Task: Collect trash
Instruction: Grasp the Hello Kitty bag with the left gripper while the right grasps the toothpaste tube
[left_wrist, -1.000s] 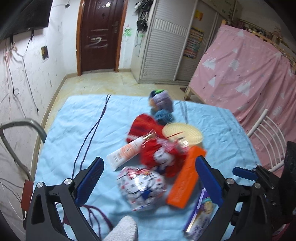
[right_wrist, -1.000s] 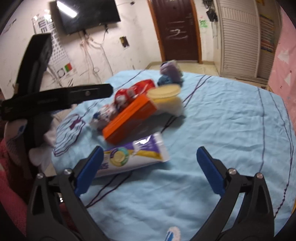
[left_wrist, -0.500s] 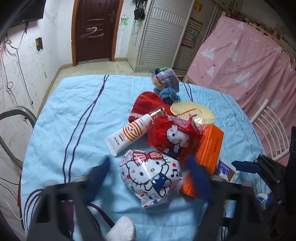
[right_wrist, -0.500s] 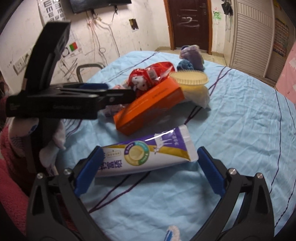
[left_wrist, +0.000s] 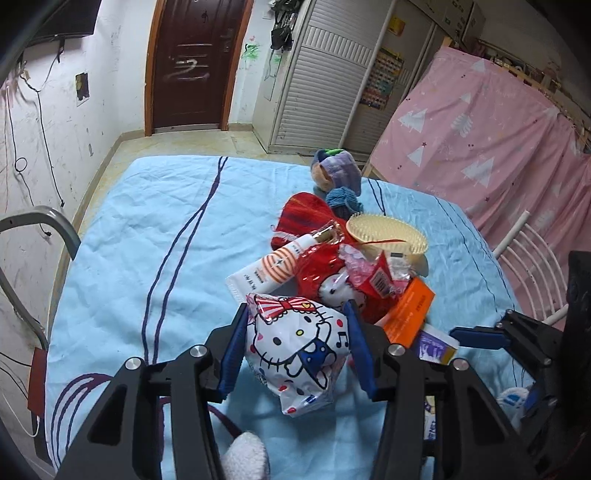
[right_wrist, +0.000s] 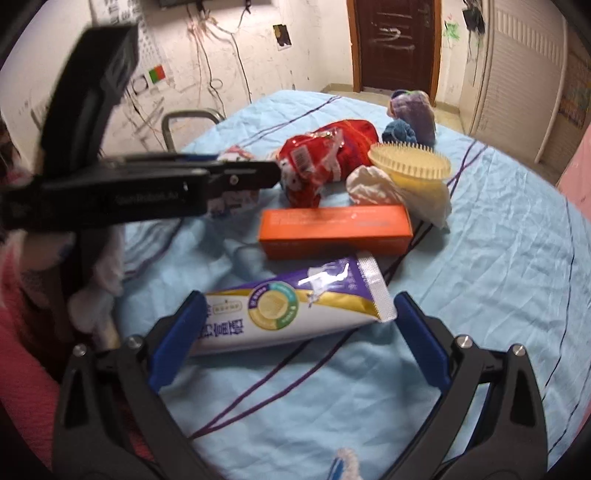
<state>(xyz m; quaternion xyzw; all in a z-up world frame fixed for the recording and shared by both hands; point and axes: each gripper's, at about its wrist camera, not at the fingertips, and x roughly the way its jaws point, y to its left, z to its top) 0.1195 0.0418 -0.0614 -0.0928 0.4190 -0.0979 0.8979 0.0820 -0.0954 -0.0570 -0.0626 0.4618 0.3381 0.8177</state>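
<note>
Left wrist view: left tool (left_wrist: 295, 345) clamped on white cartoon-cat wrapper (left_wrist: 297, 349) near the bed's near edge, touching the red wrapper (left_wrist: 343, 280) pile. Right tool (right_wrist: 295, 328) spread wide around the purple toothpaste tube (right_wrist: 291, 308), not gripping. Risk: slick crinkly foil could slip out on lifting, or drag neighbours. Wrinkled blue sheet (left_wrist: 147, 229); brown door (left_wrist: 192, 62), pink curtain (left_wrist: 480, 147).

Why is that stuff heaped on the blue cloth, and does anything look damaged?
It is a jumble: the red snack bag is torn open and crumpled, lying over the orange box. The white Hello Kitty bag is squeezed between the left hand-held gripper fingers.
</note>
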